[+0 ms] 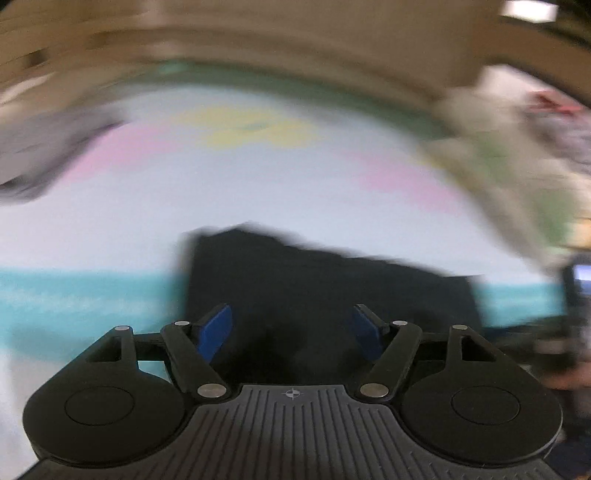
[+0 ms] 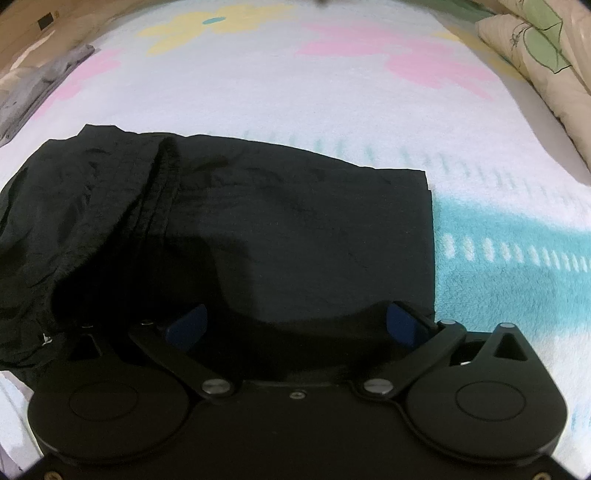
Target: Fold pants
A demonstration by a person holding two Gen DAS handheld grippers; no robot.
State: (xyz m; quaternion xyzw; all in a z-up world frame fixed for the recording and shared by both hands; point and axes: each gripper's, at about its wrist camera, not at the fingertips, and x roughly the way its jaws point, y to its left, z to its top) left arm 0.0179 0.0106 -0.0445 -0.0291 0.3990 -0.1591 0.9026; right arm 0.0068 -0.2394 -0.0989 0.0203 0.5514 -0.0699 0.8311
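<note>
- Pants [image 2: 280, 229]: black, lying folded on a white fleece blanket [image 2: 332, 110], directly below and ahead of both grippers; the right edge of the fold is straight and square, while the left part is bunched and wrinkled, with a ridge of gathered cloth running across it.
- Right gripper [image 2: 295, 325]: its blue pads [image 2: 186, 326] stand wide apart just over the near part of the pants, with nothing pinched between them.
- Left gripper [image 1: 291, 332]: its blue pads [image 1: 216, 332] stand apart, with no cloth between them; the dark pants fill the gap beyond. This view is smeared by motion blur, so whether the tips touch the cloth cannot be told.
- A turquoise band [image 2: 517, 266] of the blanket runs out from under the pants to the right.
- Farther on, the blanket carries pink [image 2: 406, 55] and yellow flower shapes [image 2: 207, 22].
- At the far left edge lies a grey garment [image 2: 40, 88]; at the far right, a cream pillow with green leaf print [image 2: 535, 55].
</note>
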